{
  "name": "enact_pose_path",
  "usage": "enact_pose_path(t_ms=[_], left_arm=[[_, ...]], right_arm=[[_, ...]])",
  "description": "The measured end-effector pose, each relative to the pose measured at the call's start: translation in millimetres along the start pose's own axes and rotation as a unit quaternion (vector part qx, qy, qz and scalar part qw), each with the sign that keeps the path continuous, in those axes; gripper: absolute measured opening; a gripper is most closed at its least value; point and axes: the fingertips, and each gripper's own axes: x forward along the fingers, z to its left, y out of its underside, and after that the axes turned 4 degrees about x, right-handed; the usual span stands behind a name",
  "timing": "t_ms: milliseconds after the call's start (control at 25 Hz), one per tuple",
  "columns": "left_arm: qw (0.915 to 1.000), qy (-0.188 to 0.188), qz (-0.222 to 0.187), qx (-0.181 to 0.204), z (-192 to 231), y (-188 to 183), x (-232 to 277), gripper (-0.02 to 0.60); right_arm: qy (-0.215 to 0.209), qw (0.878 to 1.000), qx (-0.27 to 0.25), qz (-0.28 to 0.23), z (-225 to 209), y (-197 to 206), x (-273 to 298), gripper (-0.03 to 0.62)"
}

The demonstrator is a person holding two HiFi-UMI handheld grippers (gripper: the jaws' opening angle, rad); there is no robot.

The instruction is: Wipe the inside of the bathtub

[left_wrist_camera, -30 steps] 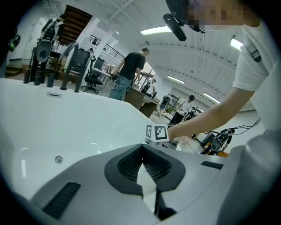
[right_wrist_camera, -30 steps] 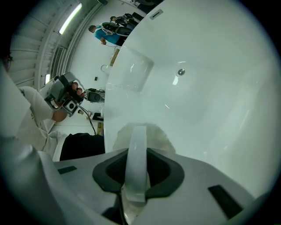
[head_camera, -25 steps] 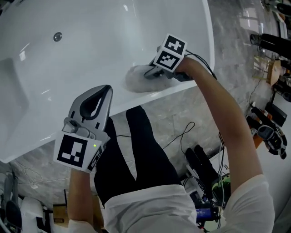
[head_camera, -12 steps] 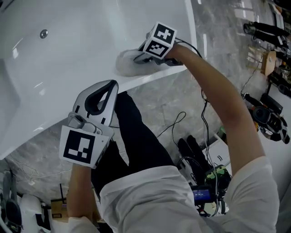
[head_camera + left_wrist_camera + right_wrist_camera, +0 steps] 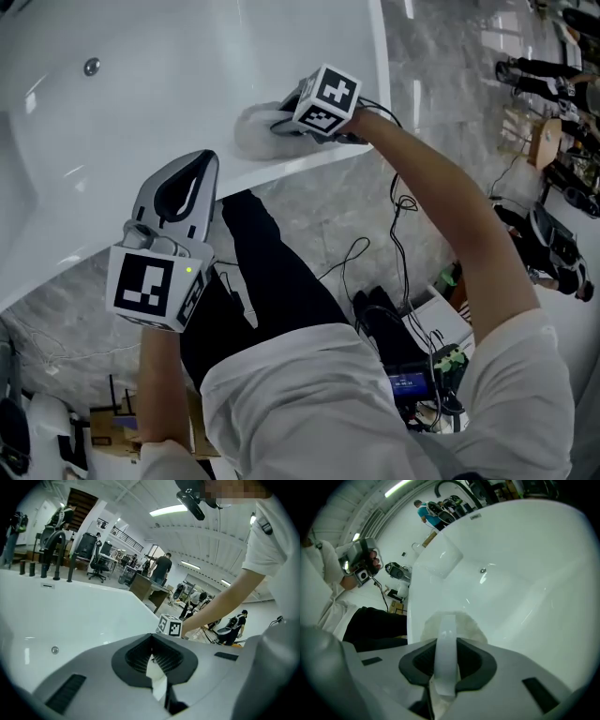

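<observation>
1. The right gripper (image 5: 281,124) pinches a white cloth (image 5: 248,131) against the bathtub (image 5: 169,66) wall, just inside the near rim at 12 o'clock in the head view.
2. The left gripper (image 5: 197,167), its jaws pressed together on nothing, hangs at 9 o'clock.
3. Wiping looks under way. The basin toward 10 o'clock probably remains to be done.

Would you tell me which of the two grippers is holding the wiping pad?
The right gripper: its jaws are shut on the white pad, which is pressed against the inside of the tub near the rim. The left gripper is shut on nothing.
</observation>
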Motion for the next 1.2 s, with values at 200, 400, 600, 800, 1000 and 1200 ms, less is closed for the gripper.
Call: enact_pose_path(t_ms=[200,400,600,800,1000,1200], left_arm=[[0.9995,-0.025,-0.014,-0.008,18,-31,-21,0.01],[0.9982,-0.049,-0.033,0.007,37,-72,-46,0.011],[0.9973,-0.057,-0.045,0.014,39,-112,-50,0.01],[0.9969,-0.048,-0.055,0.03,32,-135,-77,0.009],[0.9959,-0.045,-0.061,0.049,18,-154,-102,0.011],[0.9935,-0.055,-0.087,0.05,25,-177,-141,0.01]], right_arm=[[0.013,0.992,-0.003,-0.129,29,-68,-59,0.091],[0.048,0.97,-0.017,-0.236,61,-127,-123,0.092],[0.058,0.95,-0.027,-0.304,95,-157,-182,0.092],[0.073,0.935,-0.024,-0.345,140,-176,-214,0.092],[0.09,0.914,-0.023,-0.394,181,-184,-253,0.094],[0.101,0.879,-0.007,-0.466,226,-202,-290,0.094]])
